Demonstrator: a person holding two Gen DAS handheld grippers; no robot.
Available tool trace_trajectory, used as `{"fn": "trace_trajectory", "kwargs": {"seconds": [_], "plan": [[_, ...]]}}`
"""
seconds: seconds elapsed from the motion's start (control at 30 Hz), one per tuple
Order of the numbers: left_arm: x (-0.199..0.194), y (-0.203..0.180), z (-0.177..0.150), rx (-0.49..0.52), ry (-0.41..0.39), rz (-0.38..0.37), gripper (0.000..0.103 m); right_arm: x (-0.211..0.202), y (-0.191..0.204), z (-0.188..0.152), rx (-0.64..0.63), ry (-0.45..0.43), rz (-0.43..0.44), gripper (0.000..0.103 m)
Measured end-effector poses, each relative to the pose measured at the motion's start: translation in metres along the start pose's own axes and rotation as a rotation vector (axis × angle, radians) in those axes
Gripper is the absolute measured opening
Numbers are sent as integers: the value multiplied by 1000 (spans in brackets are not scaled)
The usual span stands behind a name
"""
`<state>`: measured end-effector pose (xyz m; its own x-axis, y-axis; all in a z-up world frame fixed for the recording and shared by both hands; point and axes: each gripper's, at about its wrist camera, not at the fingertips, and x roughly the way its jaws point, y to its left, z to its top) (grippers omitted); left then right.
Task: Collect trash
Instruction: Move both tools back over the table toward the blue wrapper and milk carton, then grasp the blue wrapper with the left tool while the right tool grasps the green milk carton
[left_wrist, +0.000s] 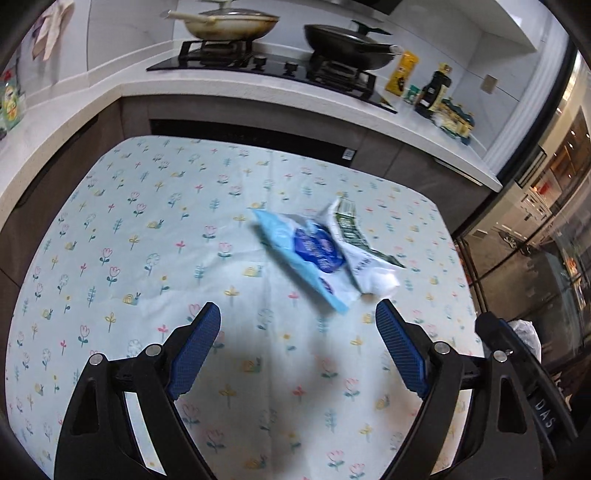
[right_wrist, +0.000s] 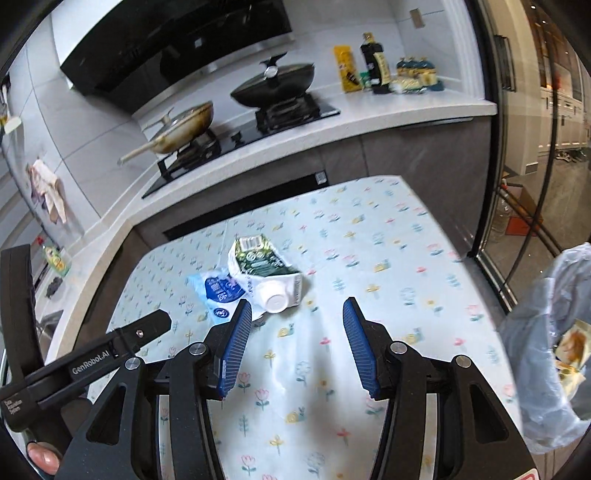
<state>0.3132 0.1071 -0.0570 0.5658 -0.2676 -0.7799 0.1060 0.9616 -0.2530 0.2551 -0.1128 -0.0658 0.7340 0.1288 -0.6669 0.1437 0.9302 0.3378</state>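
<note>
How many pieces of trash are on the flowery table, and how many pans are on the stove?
Trash on the table: 2, a blue wrapper and a crushed carton
Pans on the stove: 2, a beige pan and a black pan
Total: 4

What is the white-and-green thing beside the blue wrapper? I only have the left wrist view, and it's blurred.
Observer: A crushed drink carton lying on its side. What looks like its white round cap faces the right tool.
Operator: Is the right tool holding anything?
Observer: No. It is open with nothing between its pads, and it is short of the carton.
Operator: Where's the trash bag?
Observer: A translucent plastic bag sits at the right edge of the right wrist view, with yellowish scraps visible inside.
</note>
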Motion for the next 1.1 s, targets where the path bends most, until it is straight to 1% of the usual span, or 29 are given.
{"fn": "trace_trajectory", "kwargs": {"seconds": [0.23, 0.37, 0.47, 0.53, 0.57, 0.6, 0.63, 0.8, 0.87, 0.97, 1.0, 1.03, 1.1], "plan": [[32, 27, 11, -64, 34, -15, 82, 62, 17, -6, -25, 70, 1, 50], [48, 30, 17, -71, 50, -28, 82, 85, 16, -5, -19, 91, 7, 50], [62, 28, 22, -85, 73, -59, 82, 97, 17, -5, -21, 104, 16, 50], [73, 27, 24, -96, 91, -77, 82, 102, 19, -5, -27, 108, 25, 46], [78, 26, 25, -98, 98, -85, 82, 104, 19, -5, -34, 109, 28, 40], [82, 24, 26, -98, 105, -90, 82, 106, 20, -5, -40, 111, 27, 31], [87, 22, 26, -98, 113, -97, 82, 107, 20, -5, -43, 114, 33, 29], [100, 10, 24, -79, 138, -125, 80, 99, 8, -5, -20, 85, 41, 29], [103, 3, 22, -60, 144, -135, 76, 92, 2, -3, -3, 71, 43, 29], [109, -7, 18, -30, 155, -138, 66, 81, -8, -1, 17, 48, 32, 29], [112, -10, 16, -18, 162, -133, 59, 79, -11, -1, 23, 43, 26, 29], [115, -13, 15, -9, 168, -128, 47, 76, -15, -1, 27, 40, 20, 29], [115, -20, 12, 15, 158, -106, 42, 70, -21, -1, 35, 36, 11, 29]]}}
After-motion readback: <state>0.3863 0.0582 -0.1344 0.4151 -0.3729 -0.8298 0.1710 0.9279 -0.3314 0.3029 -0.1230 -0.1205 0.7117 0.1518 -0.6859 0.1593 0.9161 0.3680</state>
